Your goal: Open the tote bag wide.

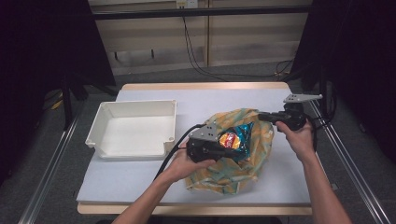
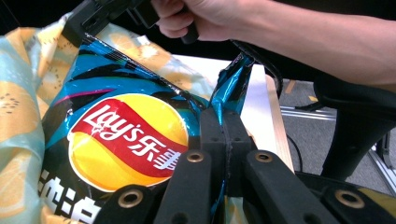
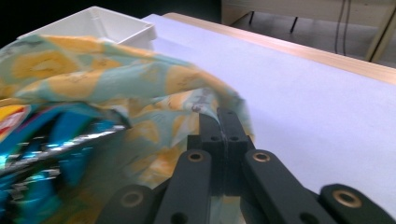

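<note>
High view: a Lay's chip bag lies in a yellow-patterned cloth bag, right of the white tray.

Left gripper view: the left gripper pinches the packet's edge.

Right gripper view: the right gripper clamps the cloth rim; pull it rightward and keep the mouth wide.

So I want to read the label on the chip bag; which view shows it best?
The left gripper view: the Lay's chip bag is close, its logo sharp, its edge pinched by the left tool. The high view shows it small inside the patterned cloth bag; the right gripper view shows a blurred corner.
</note>
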### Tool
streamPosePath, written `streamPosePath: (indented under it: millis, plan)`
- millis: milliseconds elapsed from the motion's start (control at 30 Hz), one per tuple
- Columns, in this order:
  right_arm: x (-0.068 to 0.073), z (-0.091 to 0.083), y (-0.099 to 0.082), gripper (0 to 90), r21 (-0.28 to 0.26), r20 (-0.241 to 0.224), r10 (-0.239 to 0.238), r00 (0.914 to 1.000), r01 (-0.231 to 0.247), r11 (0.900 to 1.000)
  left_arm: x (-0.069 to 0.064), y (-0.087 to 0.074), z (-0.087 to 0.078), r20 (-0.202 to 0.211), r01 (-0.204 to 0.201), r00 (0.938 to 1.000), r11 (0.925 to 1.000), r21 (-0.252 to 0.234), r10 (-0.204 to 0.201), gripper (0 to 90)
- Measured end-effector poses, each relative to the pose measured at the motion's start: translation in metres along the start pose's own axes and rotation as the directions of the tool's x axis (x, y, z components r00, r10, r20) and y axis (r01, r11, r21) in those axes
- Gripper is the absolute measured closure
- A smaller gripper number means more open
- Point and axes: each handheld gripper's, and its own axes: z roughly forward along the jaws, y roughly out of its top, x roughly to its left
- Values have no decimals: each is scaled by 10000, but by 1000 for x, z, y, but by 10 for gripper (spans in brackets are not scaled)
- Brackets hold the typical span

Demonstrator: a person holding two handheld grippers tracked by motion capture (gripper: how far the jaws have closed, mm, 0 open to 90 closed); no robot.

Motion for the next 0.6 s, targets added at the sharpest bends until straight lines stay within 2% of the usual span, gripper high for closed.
streamPosePath:
  millis: [133,200,267,300,367,433,467,533,600]
  plan:
    - [-11,3,1,900,-94,417,245,9988,-242,9997,-1,2,-5,36,-98,9999,9998,-189,99,900]
    - [-19,2,0,900,-207,864,384,9955,-368,9991,-2,3,-6,61,-102,9999,9996,-247,104,900]
    - [-26,2,-1,900,-240,1005,634,9929,-613,9978,-2,3,-8,103,-76,9999,9994,-351,79,900]
    - [-30,2,-3,900,-204,1265,647,9899,-626,9978,-2,4,-9,87,-83,9999,9992,-380,86,900]
    - [-37,1,-7,900,-232,1312,901,9873,-878,9959,-2,5,-10,70,-59,10000,9989,-454,62,900]
    - [-39,1,-8,900,-223,1276,916,9876,-895,9957,0,7,-13,-5,-43,10000,9984,-570,42,900]
    - [-34,3,-8,900,-177,1127,699,9912,-683,9975,0,8,-13,20,-2,10000,9979,-641,3,900]
    - [-31,4,-7,900,-168,1072,598,9924,-583,9982,1,11,-13,-109,-12,9999,9978,-670,4,900]
    - [-22,5,-4,900,-171,815,319,9962,-306,9994,3,14,-14,-147,-22,9999,9974,-723,12,900]
